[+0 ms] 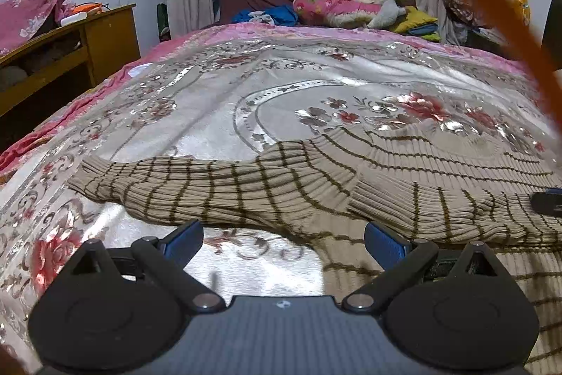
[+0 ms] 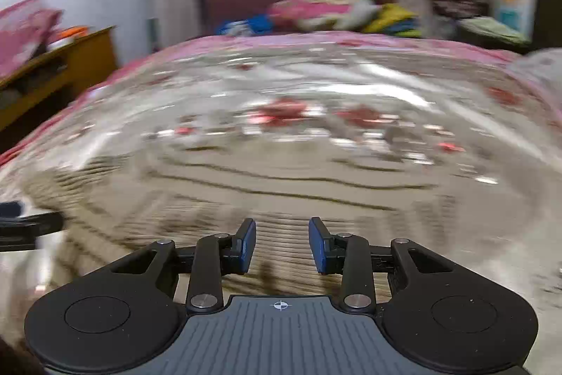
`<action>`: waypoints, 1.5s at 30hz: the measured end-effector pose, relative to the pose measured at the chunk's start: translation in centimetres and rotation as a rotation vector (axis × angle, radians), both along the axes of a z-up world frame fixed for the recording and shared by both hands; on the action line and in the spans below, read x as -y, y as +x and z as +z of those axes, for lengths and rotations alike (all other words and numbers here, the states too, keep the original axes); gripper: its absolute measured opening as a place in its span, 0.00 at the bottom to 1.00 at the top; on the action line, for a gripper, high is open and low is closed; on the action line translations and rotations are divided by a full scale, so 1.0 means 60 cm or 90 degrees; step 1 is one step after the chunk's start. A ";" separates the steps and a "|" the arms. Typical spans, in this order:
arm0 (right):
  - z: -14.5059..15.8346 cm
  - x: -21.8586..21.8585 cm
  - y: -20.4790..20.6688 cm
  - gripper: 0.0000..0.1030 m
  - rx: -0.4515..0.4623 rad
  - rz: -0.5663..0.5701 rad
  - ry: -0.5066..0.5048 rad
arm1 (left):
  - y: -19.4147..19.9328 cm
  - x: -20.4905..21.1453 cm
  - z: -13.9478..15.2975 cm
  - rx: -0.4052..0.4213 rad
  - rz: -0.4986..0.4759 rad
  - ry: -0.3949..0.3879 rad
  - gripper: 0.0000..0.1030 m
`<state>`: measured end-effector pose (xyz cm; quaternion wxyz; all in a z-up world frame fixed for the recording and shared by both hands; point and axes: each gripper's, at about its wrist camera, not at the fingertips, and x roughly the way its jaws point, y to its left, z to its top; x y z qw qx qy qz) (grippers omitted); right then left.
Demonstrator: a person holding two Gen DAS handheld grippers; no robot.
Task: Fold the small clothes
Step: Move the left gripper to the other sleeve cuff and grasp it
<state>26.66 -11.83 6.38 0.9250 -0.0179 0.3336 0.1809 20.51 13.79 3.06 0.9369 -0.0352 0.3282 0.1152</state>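
Observation:
A small beige ribbed sweater with brown stripes (image 1: 404, 178) lies flat on the bed, one sleeve (image 1: 168, 188) stretched out to the left. My left gripper (image 1: 282, 238) is open and empty just in front of the sweater's near edge, below the sleeve. The right wrist view is motion-blurred; the sweater (image 2: 281, 192) fills its middle. My right gripper (image 2: 282, 243) is partly open over the sweater, with nothing between its fingers. A dark tip of the right gripper (image 1: 548, 202) shows at the left view's right edge, and part of the left gripper (image 2: 24, 225) at the right view's left edge.
The bed has a shiny silver floral cover (image 1: 217, 115) with pink borders. Pillows and piled clothes (image 1: 351, 7) lie at the far end by the headboard. A wooden cabinet (image 1: 70, 48) stands to the left. An orange strap (image 1: 498, 6) crosses the upper right.

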 end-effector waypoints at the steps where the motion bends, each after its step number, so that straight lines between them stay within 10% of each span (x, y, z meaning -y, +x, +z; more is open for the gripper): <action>1: -0.003 -0.022 0.005 0.33 -0.007 0.022 0.010 | -0.002 -0.007 -0.002 0.000 0.002 -0.004 1.00; 14: -0.059 -0.223 0.038 0.31 -0.032 0.174 -0.076 | -0.020 -0.087 0.001 0.010 0.024 -0.036 1.00; 18: -0.056 -0.232 0.032 0.15 -0.032 0.171 -0.086 | -0.028 -0.111 0.002 0.016 0.049 -0.041 1.00; 34: -0.043 -0.235 0.017 0.19 -0.047 0.183 -0.074 | -0.012 -0.249 -0.001 0.029 0.186 -0.092 1.00; 45: -0.037 -0.222 0.024 0.19 -0.050 0.167 -0.019 | 0.021 -0.329 -0.054 0.014 0.215 -0.260 0.78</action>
